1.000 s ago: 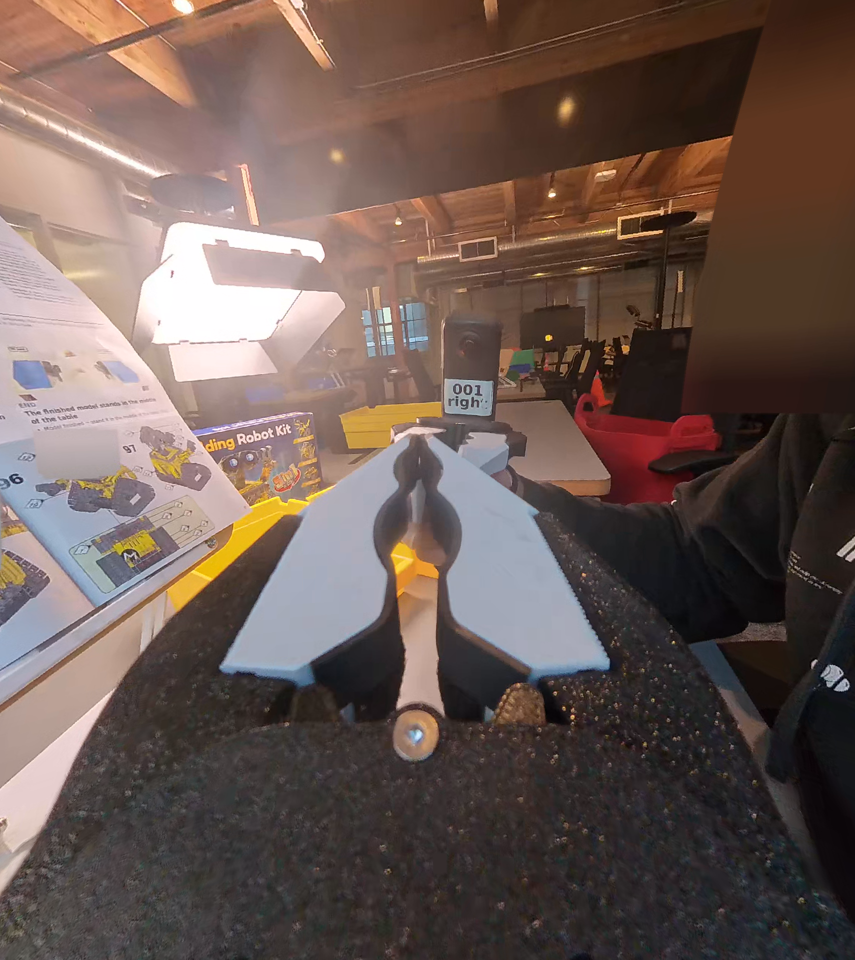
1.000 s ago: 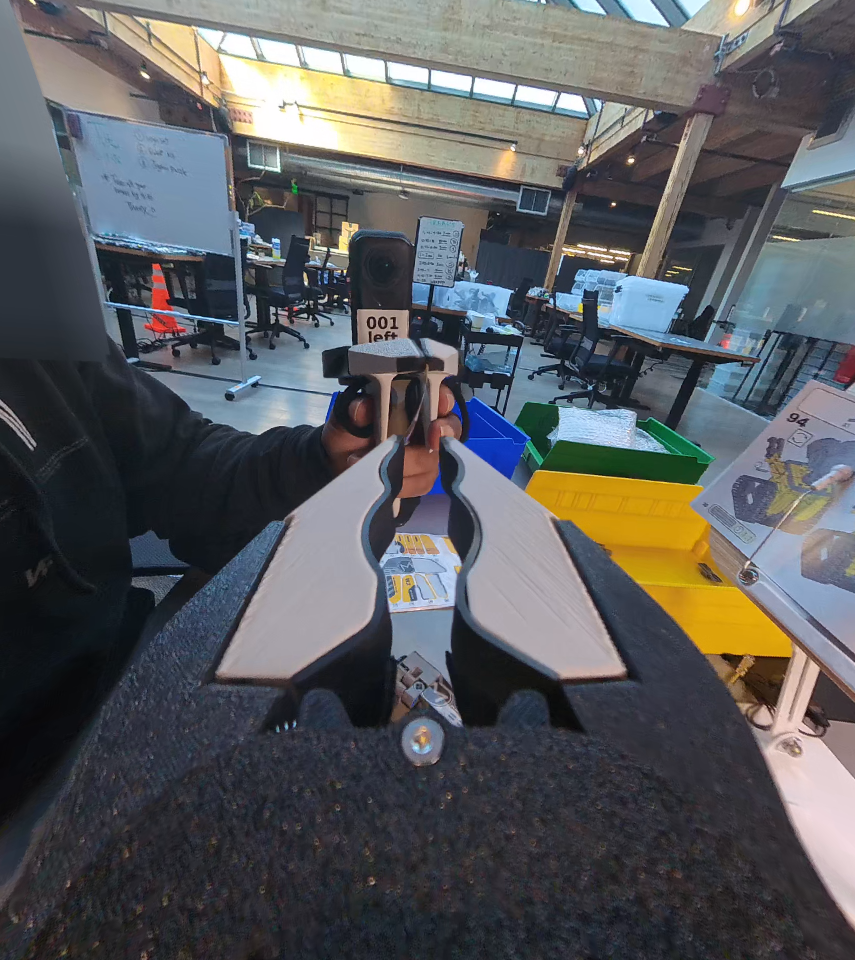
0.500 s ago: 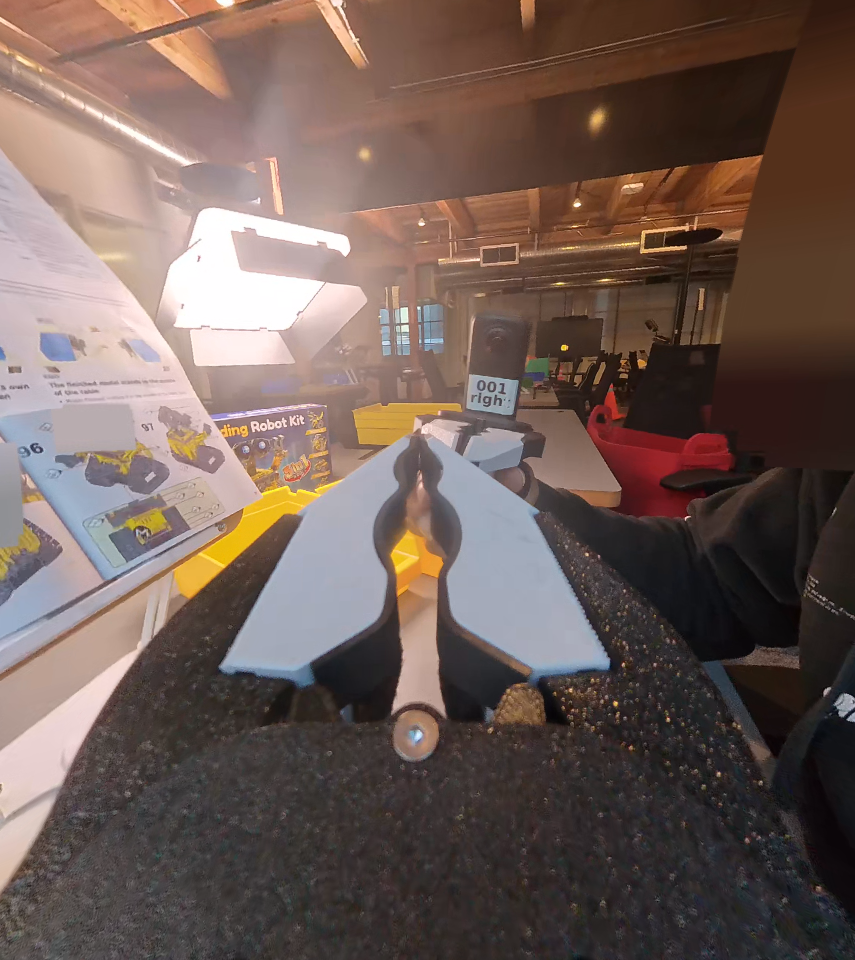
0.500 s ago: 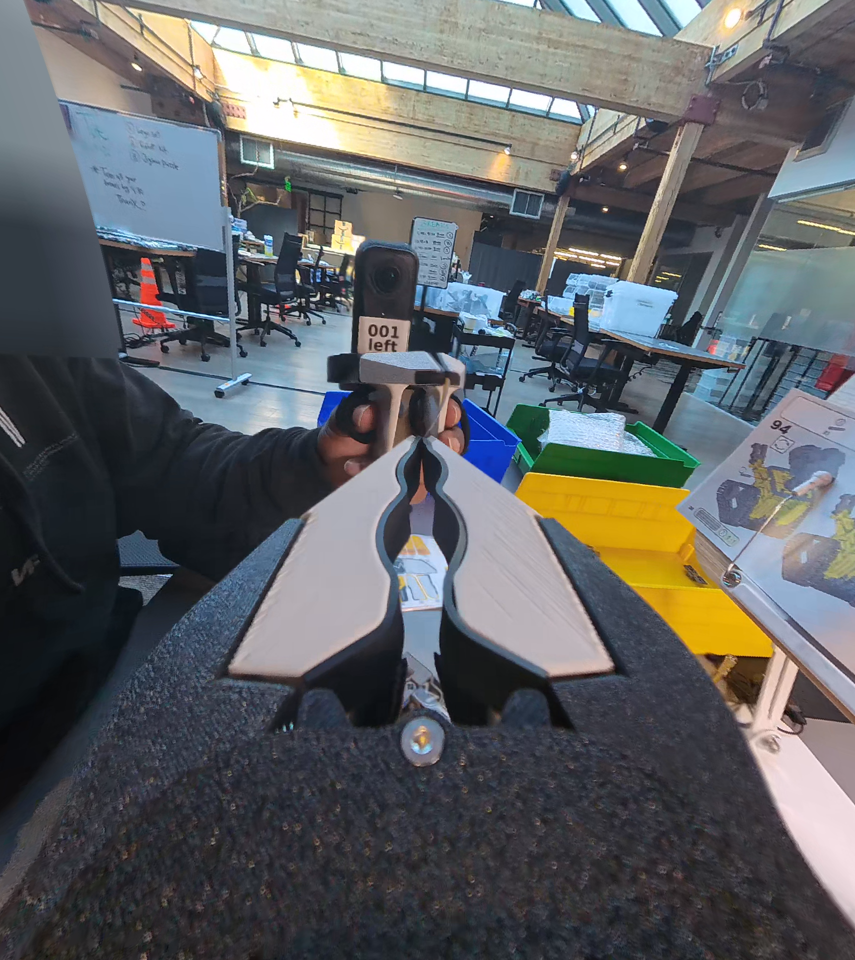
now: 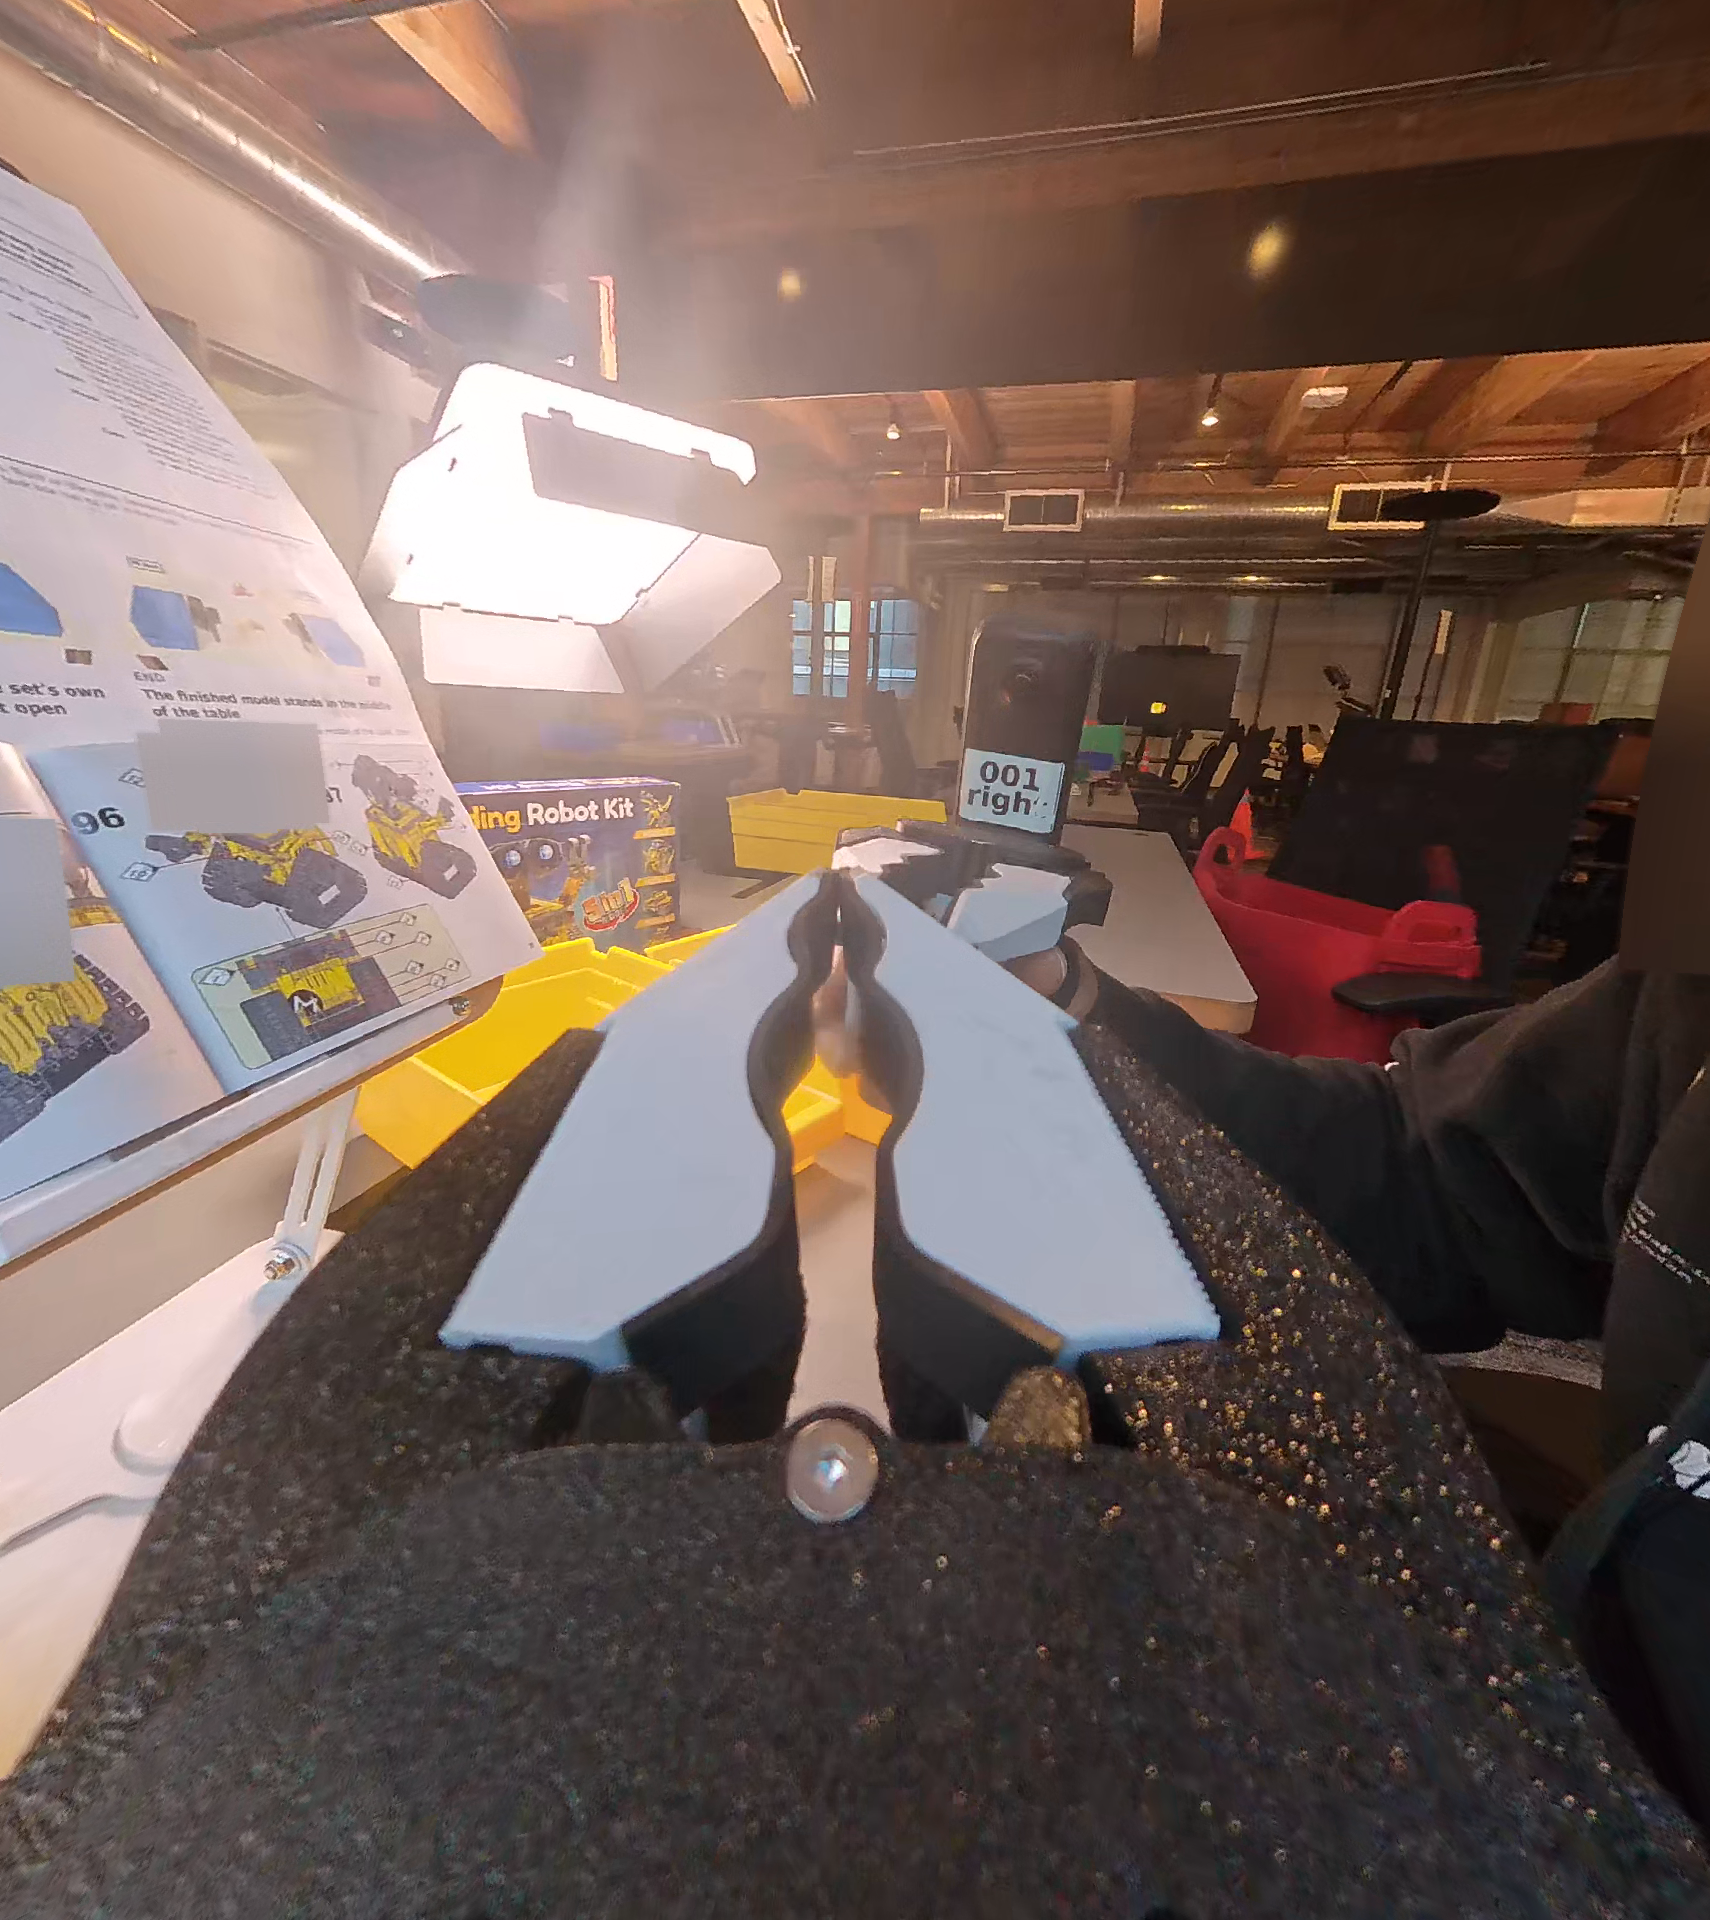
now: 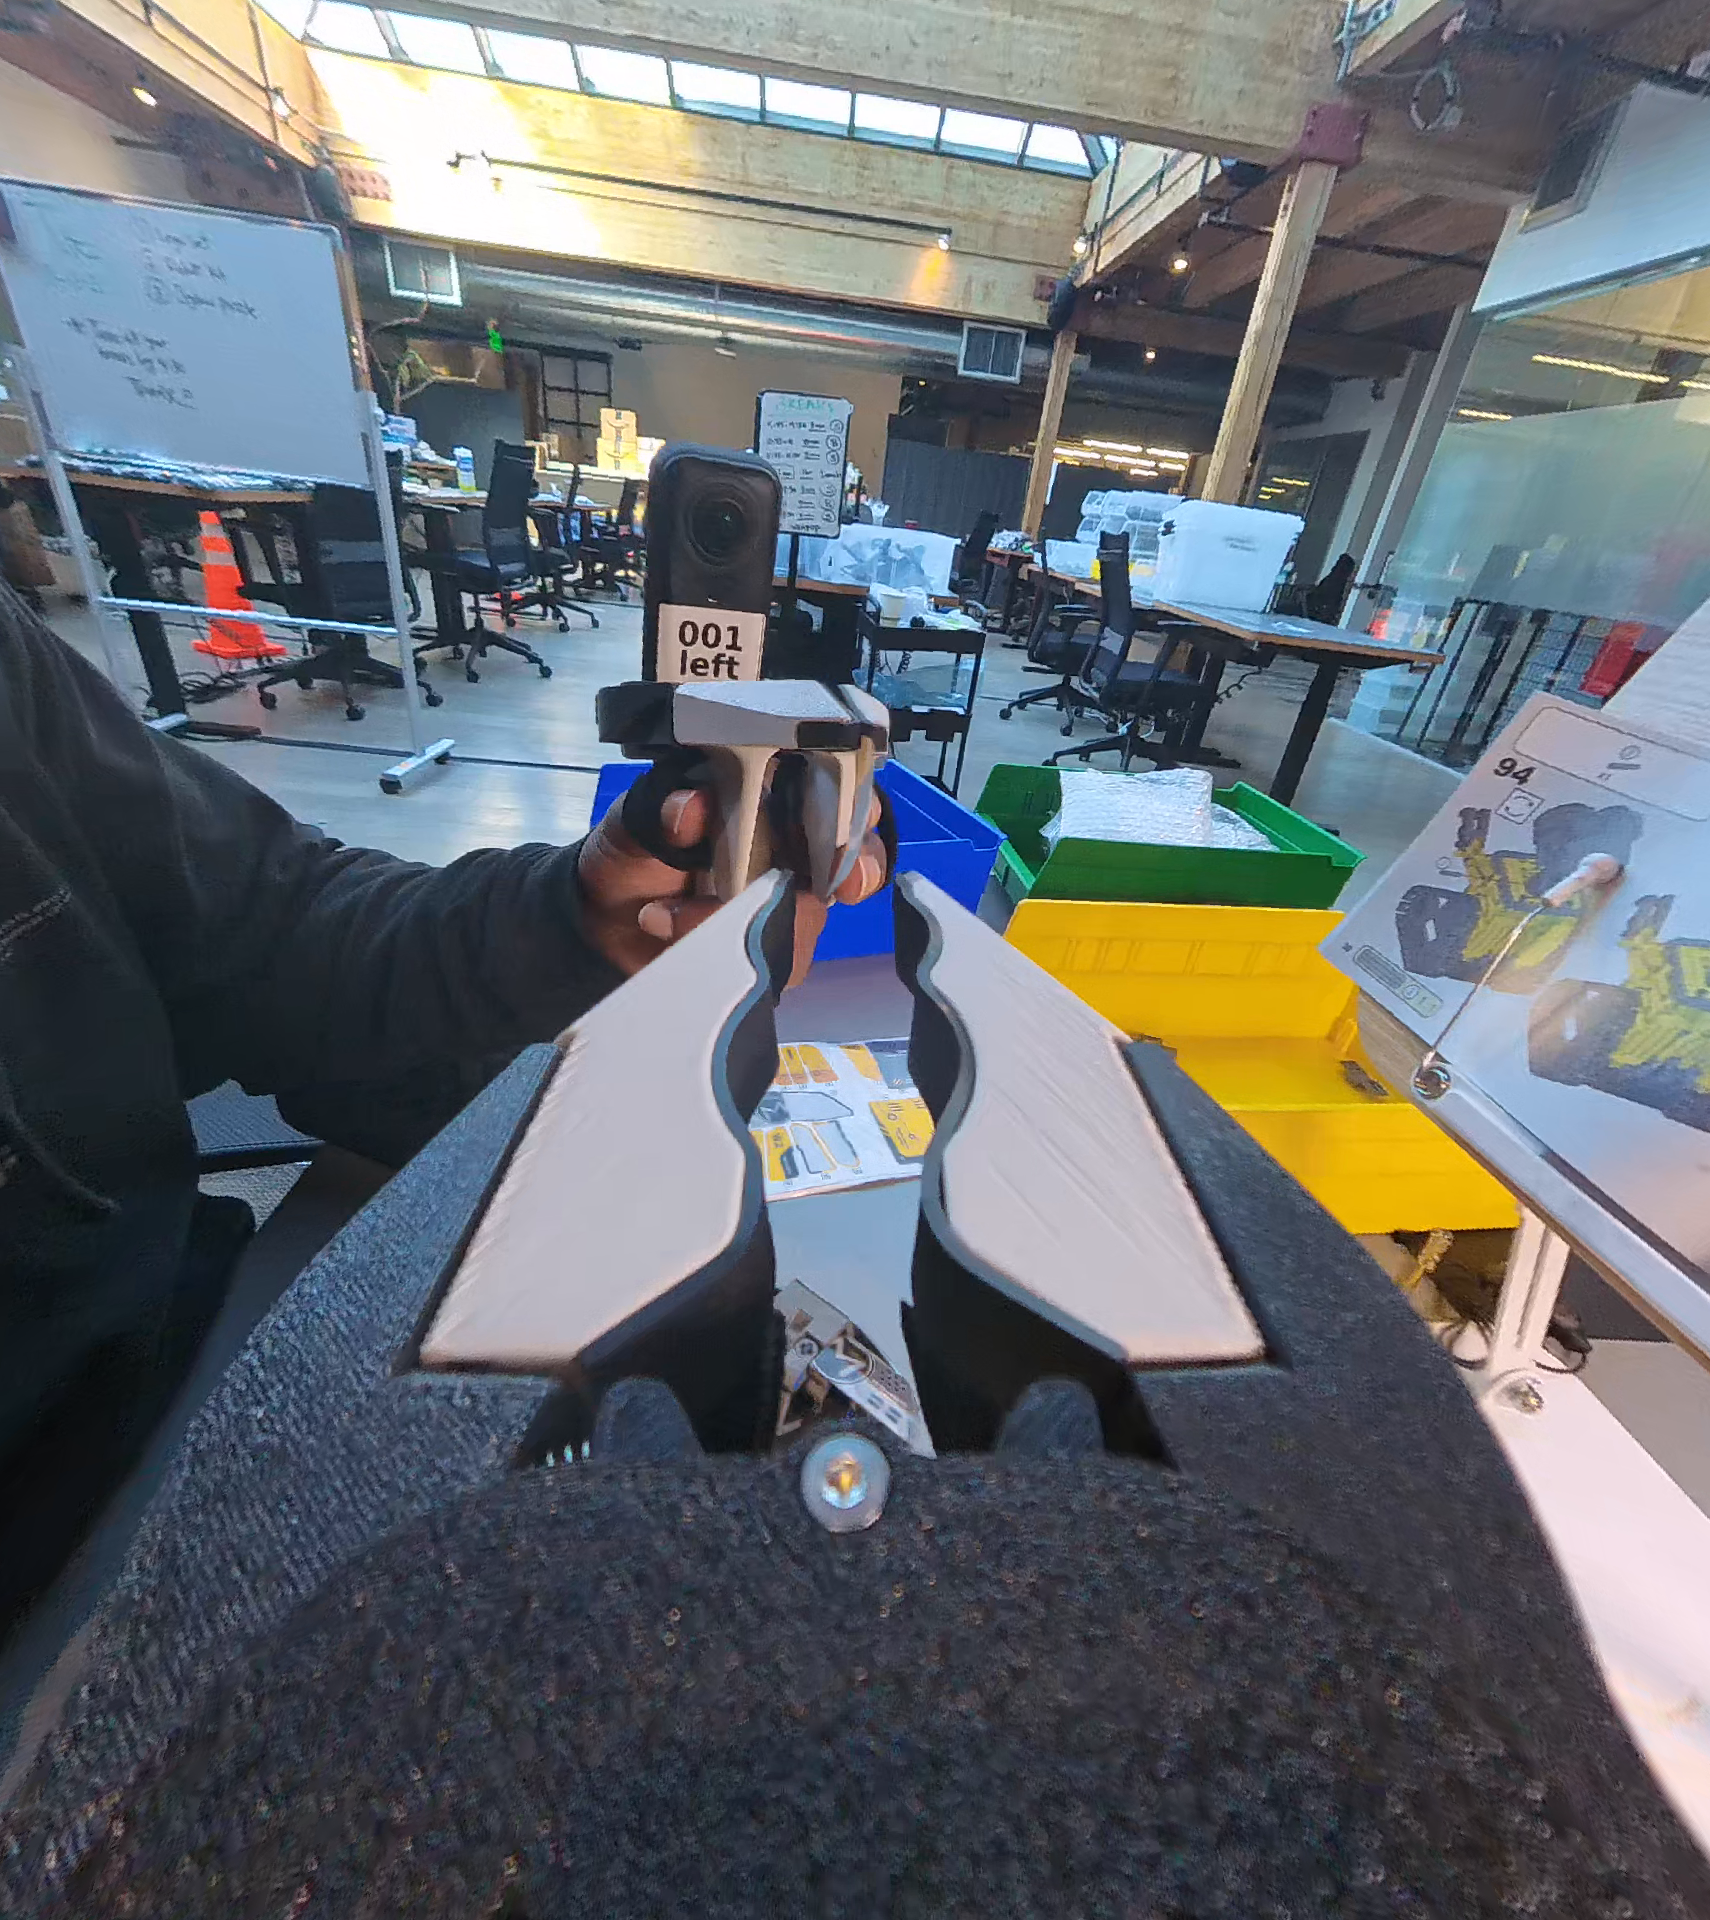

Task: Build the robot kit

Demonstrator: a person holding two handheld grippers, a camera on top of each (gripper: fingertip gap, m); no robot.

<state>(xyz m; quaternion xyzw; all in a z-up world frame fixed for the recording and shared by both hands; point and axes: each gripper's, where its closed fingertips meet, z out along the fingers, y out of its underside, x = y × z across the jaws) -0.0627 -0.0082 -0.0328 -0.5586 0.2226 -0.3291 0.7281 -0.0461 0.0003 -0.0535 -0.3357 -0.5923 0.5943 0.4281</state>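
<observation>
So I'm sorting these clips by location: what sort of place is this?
Probably an open-plan workshop or lab office with exposed timber beams. A whiteboard on wheels and desks with office chairs fill the floor, and coloured parts bins sit beside an open building-kit instruction booklet.

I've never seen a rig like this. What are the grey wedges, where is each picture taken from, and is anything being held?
The grey wedges are the two fingers of a hand-held gripper; a person holds one in each hand. Each picture comes from a camera on one gripper, looking along its fingers at the other. The left gripper is shut, with no object visible between its fingers. The right gripper is open and empty. Around them: yellow bins, a sticker sheet on the table, and an instruction booklet on a tilted stand.
</observation>
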